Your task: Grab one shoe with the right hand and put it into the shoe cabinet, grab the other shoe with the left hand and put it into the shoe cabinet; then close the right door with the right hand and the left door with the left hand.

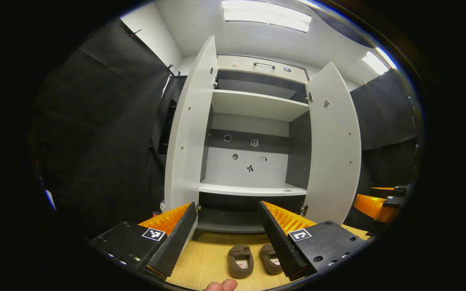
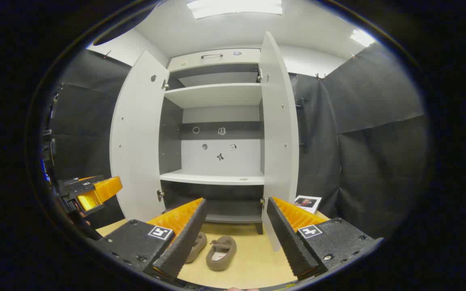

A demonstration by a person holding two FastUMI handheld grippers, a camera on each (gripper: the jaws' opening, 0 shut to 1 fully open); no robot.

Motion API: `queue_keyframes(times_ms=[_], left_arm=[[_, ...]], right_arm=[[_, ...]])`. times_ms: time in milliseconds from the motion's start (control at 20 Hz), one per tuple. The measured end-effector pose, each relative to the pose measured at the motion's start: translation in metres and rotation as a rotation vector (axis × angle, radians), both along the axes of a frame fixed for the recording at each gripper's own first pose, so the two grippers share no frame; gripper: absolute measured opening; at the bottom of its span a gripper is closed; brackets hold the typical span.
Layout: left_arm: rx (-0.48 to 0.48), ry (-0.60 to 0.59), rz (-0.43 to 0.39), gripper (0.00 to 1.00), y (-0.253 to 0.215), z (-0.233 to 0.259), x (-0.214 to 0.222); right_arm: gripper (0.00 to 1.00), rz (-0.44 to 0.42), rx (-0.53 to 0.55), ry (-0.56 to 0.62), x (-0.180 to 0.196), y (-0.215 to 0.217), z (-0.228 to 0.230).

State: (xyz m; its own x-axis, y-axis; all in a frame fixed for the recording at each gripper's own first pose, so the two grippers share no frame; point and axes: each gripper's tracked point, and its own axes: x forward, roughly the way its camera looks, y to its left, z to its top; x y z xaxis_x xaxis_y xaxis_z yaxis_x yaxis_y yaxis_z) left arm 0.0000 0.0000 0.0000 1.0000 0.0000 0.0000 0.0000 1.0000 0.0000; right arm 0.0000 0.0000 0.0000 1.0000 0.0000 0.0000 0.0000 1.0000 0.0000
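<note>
Both tools spread wide, left tool (image 1: pixel 227 238) and right tool (image 2: pixel 236 234); two shoes (image 2: pixel 221 252) sat on floor (image 2: pixel 253 266) before open cabinet (image 2: pixel 217 95).

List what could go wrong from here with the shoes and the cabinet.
1. The two shoes lie side by side, close together on the floor, so the open right gripper may nudge one while grabbing the other.
2. Both doors stand wide open beside the opening; an arm carrying a shoe in might knock one.
3. The left gripper hovers over the same pair, so the hands could collide.
</note>
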Motion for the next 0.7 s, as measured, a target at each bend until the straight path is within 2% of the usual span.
queue_keyframes(times_ms=[50,700], left_arm=[[-0.001,-0.003,-0.004,0.95,-0.0006,0.0001,0.0006],[0.008,0.007,-0.003,0.95,0.0009,-0.0020,-0.0003]], right_arm=[[0.98,0.000,-0.001,0.001,0.0003,0.0002,0.0003],[0.98,-0.004,-0.016,0.015,-0.0008,0.0029,-0.0068]])
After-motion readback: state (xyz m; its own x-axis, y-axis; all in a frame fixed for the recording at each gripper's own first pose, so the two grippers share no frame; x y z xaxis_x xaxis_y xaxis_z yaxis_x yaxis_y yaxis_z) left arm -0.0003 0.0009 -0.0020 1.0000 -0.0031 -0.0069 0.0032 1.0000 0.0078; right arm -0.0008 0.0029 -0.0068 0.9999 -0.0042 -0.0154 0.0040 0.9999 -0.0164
